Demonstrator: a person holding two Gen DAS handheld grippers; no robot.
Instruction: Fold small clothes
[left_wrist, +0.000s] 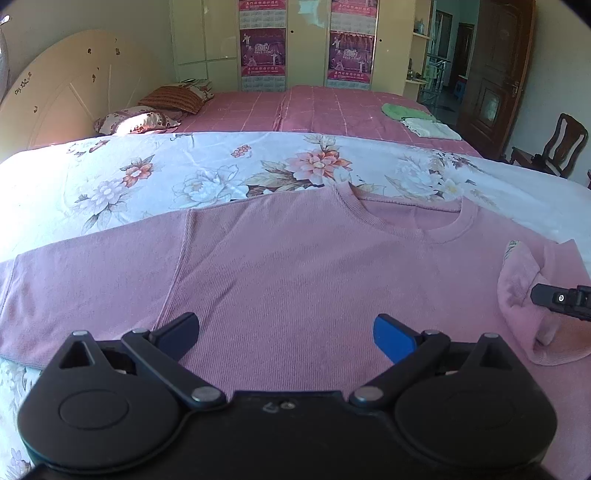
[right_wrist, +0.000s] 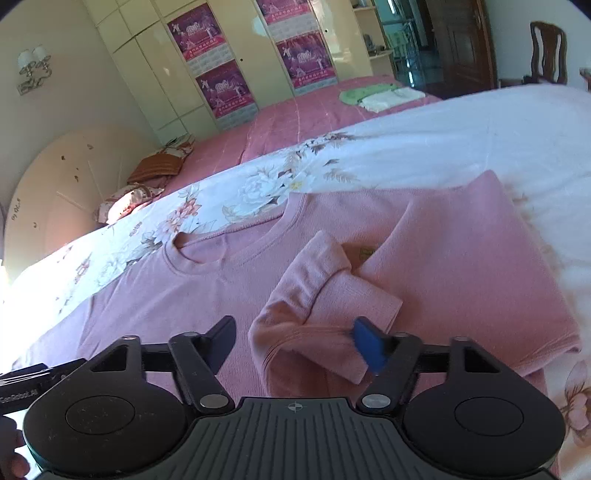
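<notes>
On the floral sheet (left_wrist: 184, 173), pink top (left_wrist: 295, 266) flat w/ room around (both grippers' jaws apart).

Pink sweater (right_wrist: 155, 295) flat on floral sheet (right_wrist: 461, 140) — rumpled sleeve (right_wrist: 321, 295) between right gripper (right_wrist: 295, 343) jaws, unpinched.

We hold the left tool (left_wrist: 286, 334) tilted downward over the middle of the pink sweater (left_wrist: 295, 258), its fingers spread wide with nothing between them. Our right tool (right_wrist: 295, 343) hangs over the folded-in sleeve (right_wrist: 325, 295) of that sweater, fingers apart, the blue finger (right_wrist: 369, 345) just touching the cuff without gripping it.
</notes>
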